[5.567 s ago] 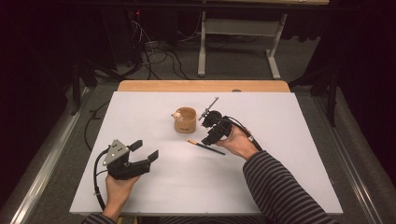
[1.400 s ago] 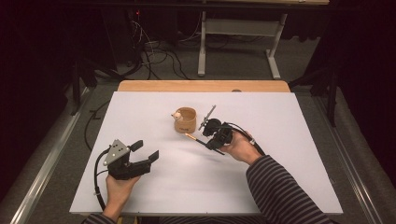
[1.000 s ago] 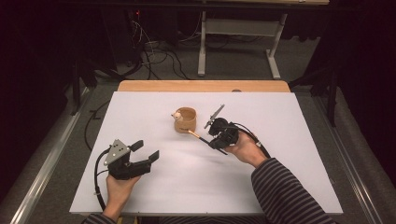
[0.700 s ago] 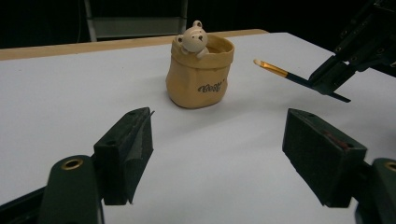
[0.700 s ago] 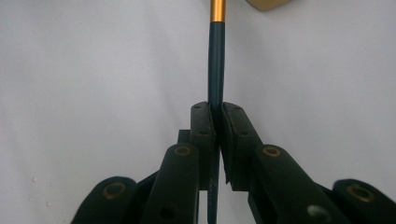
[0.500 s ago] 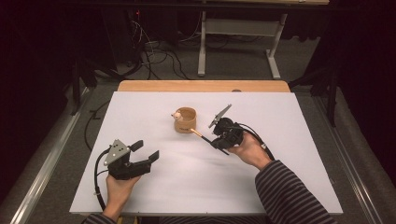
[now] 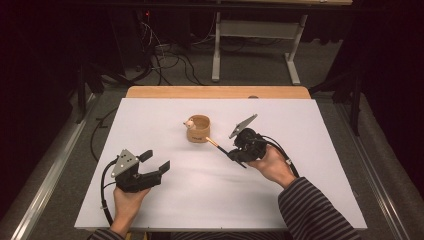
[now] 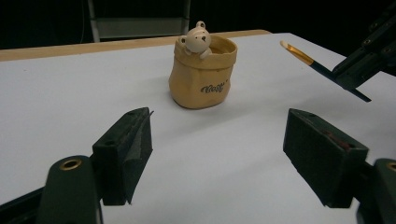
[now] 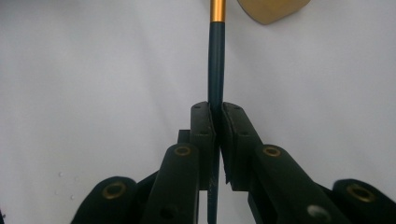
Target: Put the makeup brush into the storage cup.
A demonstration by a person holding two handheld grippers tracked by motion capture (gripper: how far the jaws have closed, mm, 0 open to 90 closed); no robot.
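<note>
A tan sack-shaped pot (image 7: 199,129) (image 8: 202,72) with a small bear figure on its rim stands near the middle of the white table. My right gripper (image 7: 235,153) (image 9: 217,112) is shut on a dark-handled paintbrush (image 7: 220,146) (image 9: 216,70) with a gold ferrule, held lifted, its brush end pointing at the pot's right side. The left gripper view shows the brush (image 8: 317,67) tilted in the air to the right of the pot. My left gripper (image 7: 157,161) (image 8: 233,158) rests at the front left, open, nothing between its jaws, aimed toward the pot.
The white tabletop (image 7: 310,180) has a wooden strip (image 7: 215,92) along its far edge. Beyond it, on the dark floor, stand a grey desk frame (image 7: 255,45) and loose cables (image 7: 170,55).
My right gripper has lifted the paintbrush off the table and drifted right and slightly back, tipping the brush end toward the pot. The left gripper has stayed still.
</note>
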